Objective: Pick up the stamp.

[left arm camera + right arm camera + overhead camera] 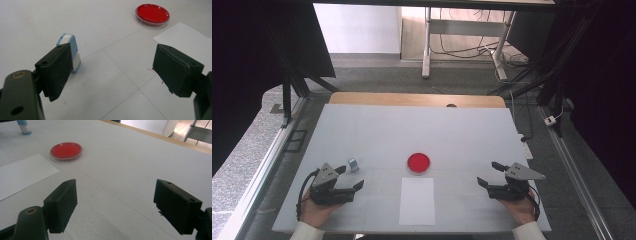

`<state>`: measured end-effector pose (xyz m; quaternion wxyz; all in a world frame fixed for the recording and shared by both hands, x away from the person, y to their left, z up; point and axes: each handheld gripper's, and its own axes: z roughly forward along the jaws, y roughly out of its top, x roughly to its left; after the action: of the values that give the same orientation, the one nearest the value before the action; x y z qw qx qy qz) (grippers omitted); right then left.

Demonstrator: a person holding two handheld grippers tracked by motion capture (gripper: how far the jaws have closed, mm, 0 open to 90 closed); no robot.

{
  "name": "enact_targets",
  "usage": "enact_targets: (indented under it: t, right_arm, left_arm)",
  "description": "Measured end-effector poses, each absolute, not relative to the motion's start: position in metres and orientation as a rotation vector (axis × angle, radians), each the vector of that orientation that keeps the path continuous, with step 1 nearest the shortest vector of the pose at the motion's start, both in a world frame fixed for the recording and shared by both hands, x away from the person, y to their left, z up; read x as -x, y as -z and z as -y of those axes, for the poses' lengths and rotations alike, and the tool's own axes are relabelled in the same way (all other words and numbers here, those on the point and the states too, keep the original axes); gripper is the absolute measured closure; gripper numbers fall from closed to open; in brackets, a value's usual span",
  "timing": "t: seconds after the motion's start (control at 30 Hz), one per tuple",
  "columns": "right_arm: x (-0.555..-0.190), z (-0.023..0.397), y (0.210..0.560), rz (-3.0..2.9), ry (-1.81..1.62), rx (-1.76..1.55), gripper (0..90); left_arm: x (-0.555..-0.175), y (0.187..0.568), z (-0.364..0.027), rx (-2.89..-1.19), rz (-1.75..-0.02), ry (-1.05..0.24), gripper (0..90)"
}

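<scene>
1. Stamp (70, 51), small, blue and white, stands upright on the white table (362, 130) just ahead of the left claw (350, 177), a little beyond its outer jaw tip and not between the jaws.
2. Both claws sit wide apart with nothing in them; the right claw (490, 174) rests well off to the far side of the stamp, with bare table in front of it.
3. Handling, as I judge it: the stamp looks like light, stiff plastic, smooth-sided, so it may slip or tip if nudged at the top. Best taken across its two broad flat faces, around mid-height, with the jaws square to it.
4. Between the two claws lie a red round dish (418, 163), shallow with a clear rim, and nearer the person a white sheet of paper (417, 201); the dish sits just beyond the sheet's far edge.
5. Count: one stamp, one red dish, one paper sheet, two claws, each in a hand.
6. Paper is thin and limp, and it lies flat on the table.
</scene>
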<state>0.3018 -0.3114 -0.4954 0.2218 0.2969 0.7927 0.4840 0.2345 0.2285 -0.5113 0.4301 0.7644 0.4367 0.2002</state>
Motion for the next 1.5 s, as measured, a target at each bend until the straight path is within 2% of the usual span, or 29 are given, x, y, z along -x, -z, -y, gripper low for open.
enact_targets:
  t: [0.2, 0.47, 0.97, 1.5]
  right_arm:
    - [-0.302, 0.315, 0.499, -2.191, -1.338, -0.821, 19.1]
    - [-0.301, 0.315, 0.500, -2.210, -1.344, -0.829, 22.3]
    - [-0.301, 0.311, 0.504, -2.229, -1.347, -0.847, 23.2]
    - [-0.304, 0.308, 0.506, -2.237, -1.342, -0.848, 23.4]
  left_arm:
    - [-0.234, 0.513, -0.225, -1.910, -1.108, -0.544, 16.4]
    - [-0.238, 0.514, -0.223, -1.924, -1.107, -0.537, 17.4]
    - [-0.246, 0.495, -0.225, -1.926, -1.068, -0.574, 18.0]
    - [-0.276, 0.484, -0.241, -1.983, -1.045, -0.552, 19.3]
